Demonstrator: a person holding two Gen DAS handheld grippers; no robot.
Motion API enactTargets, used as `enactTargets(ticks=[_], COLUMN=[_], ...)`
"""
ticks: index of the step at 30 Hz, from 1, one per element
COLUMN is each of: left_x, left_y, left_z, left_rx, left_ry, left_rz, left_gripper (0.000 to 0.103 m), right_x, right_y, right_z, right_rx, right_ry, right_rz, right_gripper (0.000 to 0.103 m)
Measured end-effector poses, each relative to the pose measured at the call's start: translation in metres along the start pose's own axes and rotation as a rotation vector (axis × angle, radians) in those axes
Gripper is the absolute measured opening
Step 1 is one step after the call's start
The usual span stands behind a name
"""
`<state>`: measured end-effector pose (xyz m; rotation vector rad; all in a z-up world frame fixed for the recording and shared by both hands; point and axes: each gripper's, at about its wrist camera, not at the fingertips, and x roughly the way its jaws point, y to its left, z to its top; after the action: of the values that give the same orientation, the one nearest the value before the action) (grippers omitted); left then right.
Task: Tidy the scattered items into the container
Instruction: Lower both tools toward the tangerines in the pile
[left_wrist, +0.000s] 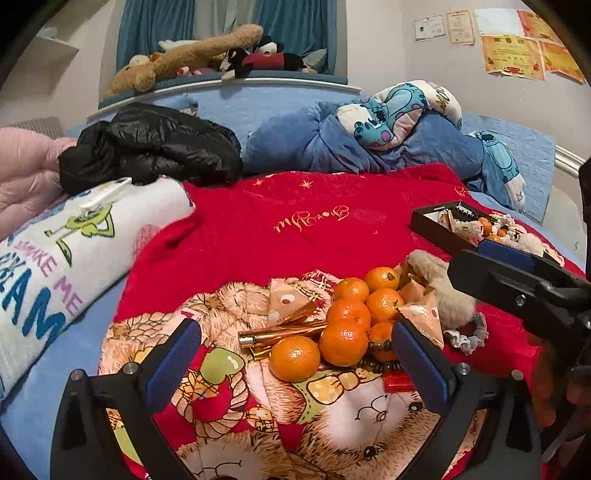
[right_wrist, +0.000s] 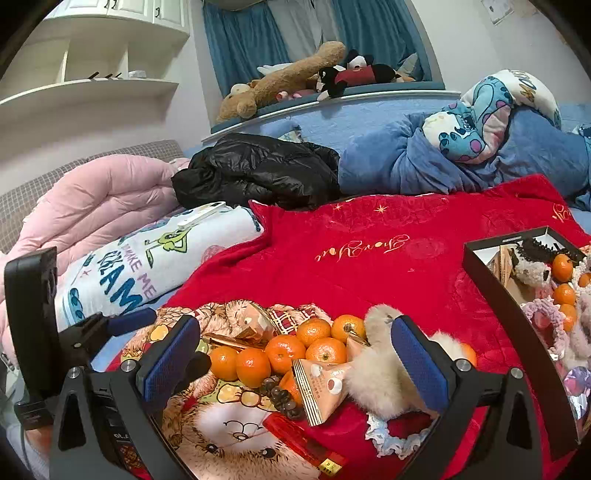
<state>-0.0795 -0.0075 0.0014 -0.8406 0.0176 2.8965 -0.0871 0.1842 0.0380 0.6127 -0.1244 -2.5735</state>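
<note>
A pile of tangerines lies on a red blanket with a gold wrapper, pink snack packets, a dark bead bracelet, a fluffy beige scrunchie and a lacy scrunchie. My left gripper is open and empty, just in front of the pile. My right gripper is open and empty, with its right finger against the fluffy scrunchie. The black box at the right holds tangerines and scrunchies.
A red packet lies at the front. A folded white towel with a phone, a black jacket, a pink quilt and blue bedding surround the blanket.
</note>
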Motion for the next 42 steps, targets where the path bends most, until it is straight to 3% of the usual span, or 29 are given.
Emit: enactTargets(ticks=[12,20,28,34,38,39,42], left_x=[0.004,0.022,0.052,0.057,0.056,0.056,0.057], left_y=[0.004,0.013,0.019,0.017,0.015,0.014,0.019], left_z=[-0.005,-0.012,-0.019,-0.018,-0.020,-0.020,-0.022], left_rx=[-0.006,-0.062,-0.106,-0.120,-0.111,-0.105,-0.130], left_ry=[0.004,0.061,0.165,0.163,0.162,0.164,0.171], left_rz=[-0.049,-0.085,-0.088,-0.129,-0.132,-0.108,-0.114], left_gripper=[0.103,0.103,0.078,0.064,0.046,0.037,0.037], right_x=[0.002,0.002,0.007,0.004,0.003,0.003,0.003], right_y=[-0.001,-0.022,-0.020,-0.016,-0.019,-0.020,-0.024], right_z=[-0.003,-0.005,-0.010,-0.010,-0.010,-0.010,-0.010], right_rx=[-0.009,0.054,0.050,0.047,0.067,0.072,0.088], right_ry=[0.003,0.005,0.028,0.018,0.014,0.014,0.016], right_rz=[-0.024,-0.023,0.004,0.030,0.038,0.040,0.046], right_gripper=[0.103,0.103,0.103,0.103,0.103,0.103,0.103])
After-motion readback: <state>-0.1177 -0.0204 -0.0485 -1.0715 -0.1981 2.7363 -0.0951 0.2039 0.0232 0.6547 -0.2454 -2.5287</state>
